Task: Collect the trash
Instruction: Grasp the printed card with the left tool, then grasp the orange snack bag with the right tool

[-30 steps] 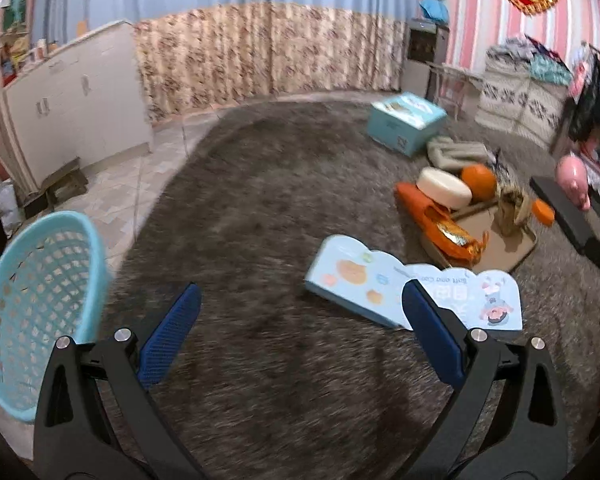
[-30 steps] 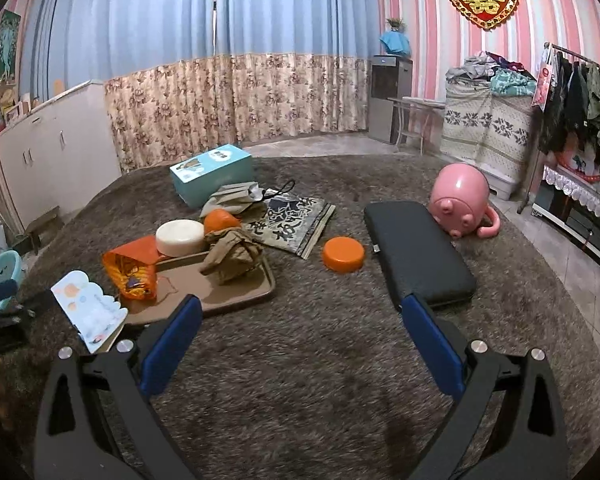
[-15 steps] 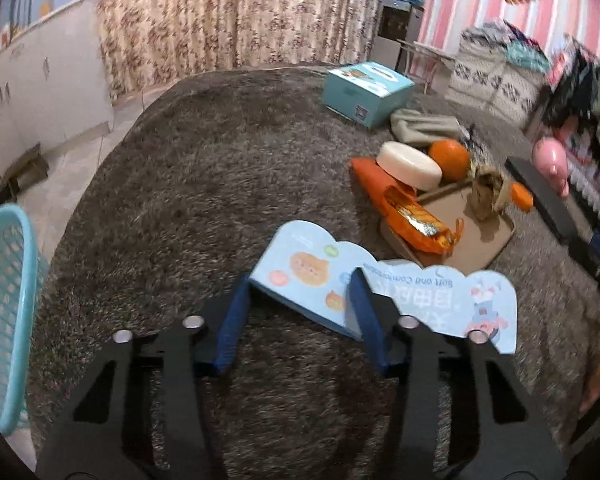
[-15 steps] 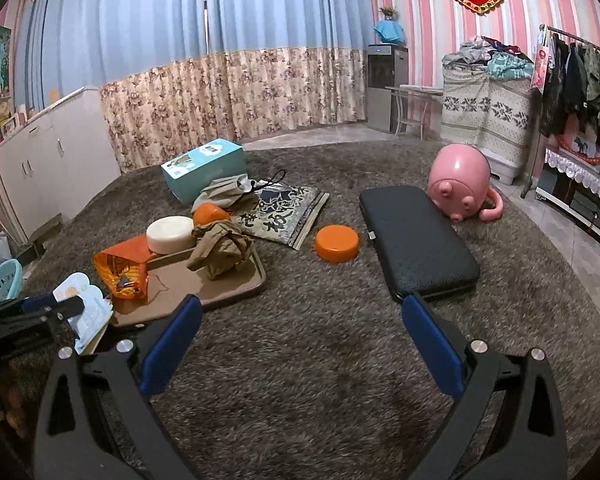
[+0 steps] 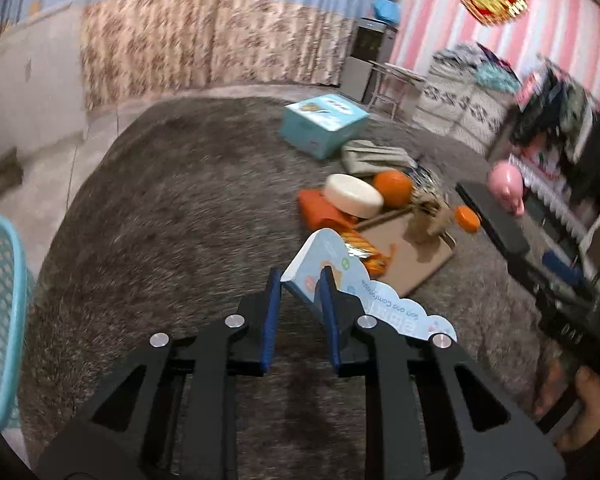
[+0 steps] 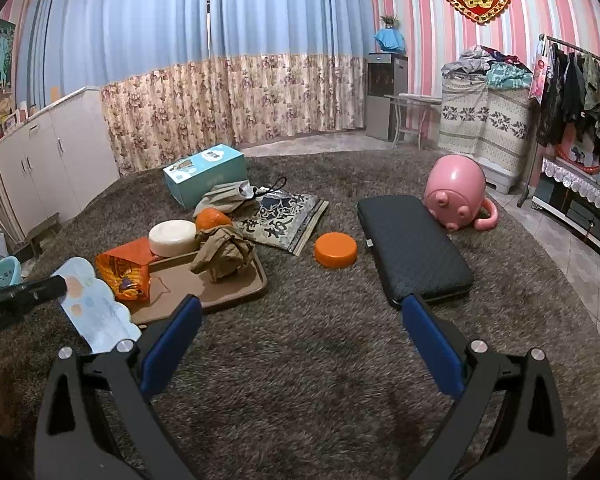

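The left gripper [image 5: 298,280] is closing on the near corner of the wrapper [image 5: 328,256], a flat light-blue pack lifted off the rug [image 5: 180,200] at that end. The jaws stand narrow, with only a small bite of the corner between the pads. Risk: the floppy pack may slip or tear free during transfer to the basket [image 5: 0,300] at left. Its trailing end may drag on the rug pile. The right gripper [image 6: 300,332] hangs wide open and empty above the rug.
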The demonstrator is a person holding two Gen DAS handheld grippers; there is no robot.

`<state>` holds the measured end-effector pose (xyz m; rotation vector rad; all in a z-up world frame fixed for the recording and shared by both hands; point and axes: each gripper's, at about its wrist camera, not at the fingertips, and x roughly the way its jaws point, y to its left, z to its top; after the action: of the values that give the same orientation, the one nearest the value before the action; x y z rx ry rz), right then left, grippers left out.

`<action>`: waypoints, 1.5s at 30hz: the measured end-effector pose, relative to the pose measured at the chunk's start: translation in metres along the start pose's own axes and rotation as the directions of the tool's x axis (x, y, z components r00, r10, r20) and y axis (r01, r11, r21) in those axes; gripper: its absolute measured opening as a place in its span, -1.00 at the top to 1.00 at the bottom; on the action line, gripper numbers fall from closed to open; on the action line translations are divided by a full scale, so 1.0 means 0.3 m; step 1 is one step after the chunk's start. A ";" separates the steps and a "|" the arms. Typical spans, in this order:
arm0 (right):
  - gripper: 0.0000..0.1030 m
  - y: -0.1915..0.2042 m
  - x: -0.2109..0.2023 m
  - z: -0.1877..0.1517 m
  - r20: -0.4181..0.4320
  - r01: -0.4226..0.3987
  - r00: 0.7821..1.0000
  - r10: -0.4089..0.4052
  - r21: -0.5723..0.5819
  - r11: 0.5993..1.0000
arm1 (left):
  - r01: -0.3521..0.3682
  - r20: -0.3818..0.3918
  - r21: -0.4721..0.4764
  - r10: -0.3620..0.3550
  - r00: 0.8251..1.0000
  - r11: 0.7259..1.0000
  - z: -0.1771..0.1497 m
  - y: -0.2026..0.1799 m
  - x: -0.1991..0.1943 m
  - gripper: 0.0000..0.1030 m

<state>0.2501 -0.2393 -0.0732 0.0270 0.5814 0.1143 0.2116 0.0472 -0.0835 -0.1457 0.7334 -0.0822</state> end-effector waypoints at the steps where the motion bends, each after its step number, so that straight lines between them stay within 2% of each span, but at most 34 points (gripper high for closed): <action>1: -0.91 -0.002 -0.002 0.002 0.000 0.001 1.000 -0.001 0.000 1.000 | 0.007 0.001 0.018 -0.007 1.000 1.000 -0.001 -0.021 0.000 0.64; 5: -0.91 -0.021 -0.007 0.005 0.000 0.009 1.000 -0.009 0.008 1.000 | 0.039 0.013 0.036 -0.039 0.999 0.999 0.004 -0.058 -0.011 0.70; 10: -0.91 -0.020 -0.008 0.009 0.003 0.011 1.000 -0.011 -0.001 1.000 | 0.015 0.080 0.057 -0.020 0.997 0.998 0.026 -0.043 -0.097 0.75; 13: -0.91 0.008 -0.008 0.021 0.007 0.004 1.000 -0.004 -0.025 1.000 | -0.026 0.123 0.056 0.019 0.992 0.998 0.038 -0.001 -0.169 0.78; 16: -0.90 0.056 0.004 0.035 0.002 -0.021 1.000 0.021 -0.057 0.998 | -0.099 0.162 0.047 0.090 0.983 0.994 0.048 0.070 -0.239 0.80; 22: -0.90 0.192 0.062 0.065 -0.040 -0.089 0.996 0.085 -0.126 0.988 | -0.194 0.167 0.002 0.191 0.967 0.981 0.065 0.215 -0.293 0.81; 28: -0.87 0.347 0.136 0.080 -0.117 -0.187 0.979 0.167 -0.193 0.963 | -0.227 0.159 -0.038 0.230 0.960 0.973 0.066 0.309 -0.304 0.81; 31: -0.55 0.406 0.185 0.069 -0.178 -0.228 0.965 0.192 -0.211 0.951 | -0.233 0.147 -0.048 0.238 0.960 0.971 0.051 0.332 -0.289 0.81; 33: -0.23 0.425 0.225 0.064 -0.227 -0.257 0.951 0.210 -0.204 0.945 | -0.236 0.142 -0.052 0.241 0.960 0.970 0.045 0.330 -0.267 0.81; 34: -0.15 0.428 0.238 0.061 -0.243 -0.268 0.945 0.218 -0.194 0.944 | -0.236 0.139 -0.056 0.241 0.960 0.970 0.041 0.337 -0.264 0.81; 36: 0.08 0.428 0.268 0.053 -0.285 -0.307 0.924 0.256 -0.152 0.940 | -0.236 0.136 -0.060 0.243 0.961 0.970 0.034 0.338 -0.256 0.80; 38: 0.13 0.435 0.287 0.043 -0.303 -0.327 0.912 0.277 -0.130 0.936 | -0.235 0.133 -0.067 0.242 0.961 0.970 0.029 0.343 -0.254 0.80; 40: 0.31 0.445 0.289 0.040 -0.299 -0.347 0.908 0.295 -0.138 0.928 | -0.235 0.134 -0.068 0.243 0.961 0.970 0.026 0.340 -0.256 0.80; 41: 0.37 0.448 0.280 0.039 -0.290 -0.354 0.908 0.303 -0.141 0.925 | -0.236 0.136 -0.070 0.243 0.960 0.969 0.025 0.340 -0.259 0.80; 45: 0.41 0.454 0.236 0.051 -0.239 -0.345 0.924 0.298 -0.183 0.921 | -0.230 0.151 -0.075 0.239 0.959 0.970 0.027 0.331 -0.281 0.80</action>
<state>0.3035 -0.0957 -0.0912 -0.1084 0.7670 0.5100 0.1570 0.1566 -0.0379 -0.1171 0.5888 0.1753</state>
